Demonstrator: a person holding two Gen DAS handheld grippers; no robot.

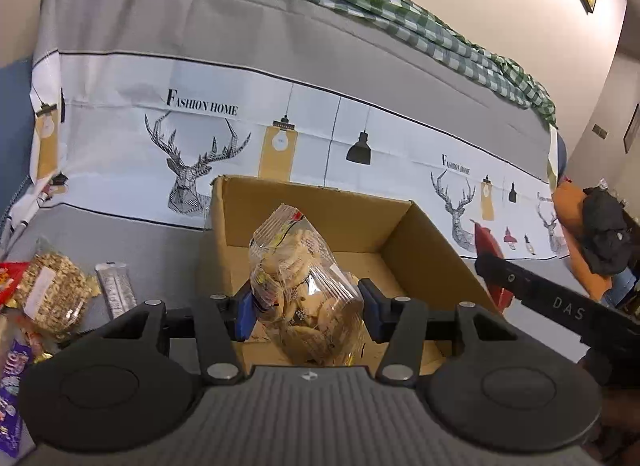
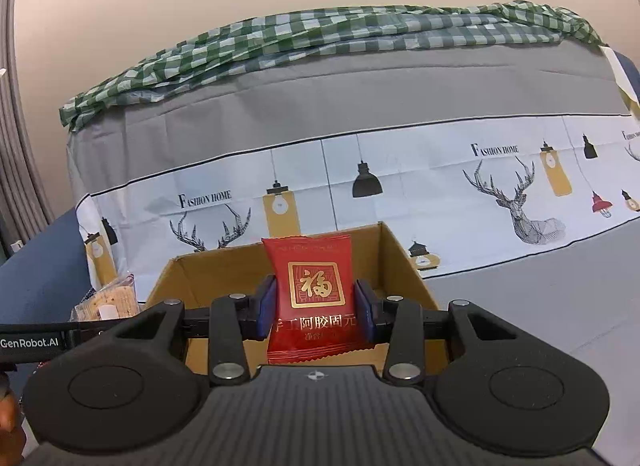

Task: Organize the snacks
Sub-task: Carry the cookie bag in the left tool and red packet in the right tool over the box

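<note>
My left gripper (image 1: 307, 308) is shut on a clear bag of biscuits (image 1: 304, 290) and holds it upright over the near edge of an open cardboard box (image 1: 424, 246). My right gripper (image 2: 316, 310) is shut on a red snack packet with gold characters (image 2: 314, 298), held upright over the same box (image 2: 404, 262). In the left wrist view the right gripper's black body (image 1: 560, 306) and its red packet (image 1: 490, 250) show at the box's right wall. The box floor looks bare where visible.
Loose snacks lie left of the box on the grey cloth: a round tub of nuts (image 1: 52, 290), a silver bar (image 1: 116, 292), red and purple packets (image 1: 12, 378). A clear cracker pack (image 2: 108, 302) shows in the right wrist view. A covered sofa back (image 1: 280, 77) rises behind.
</note>
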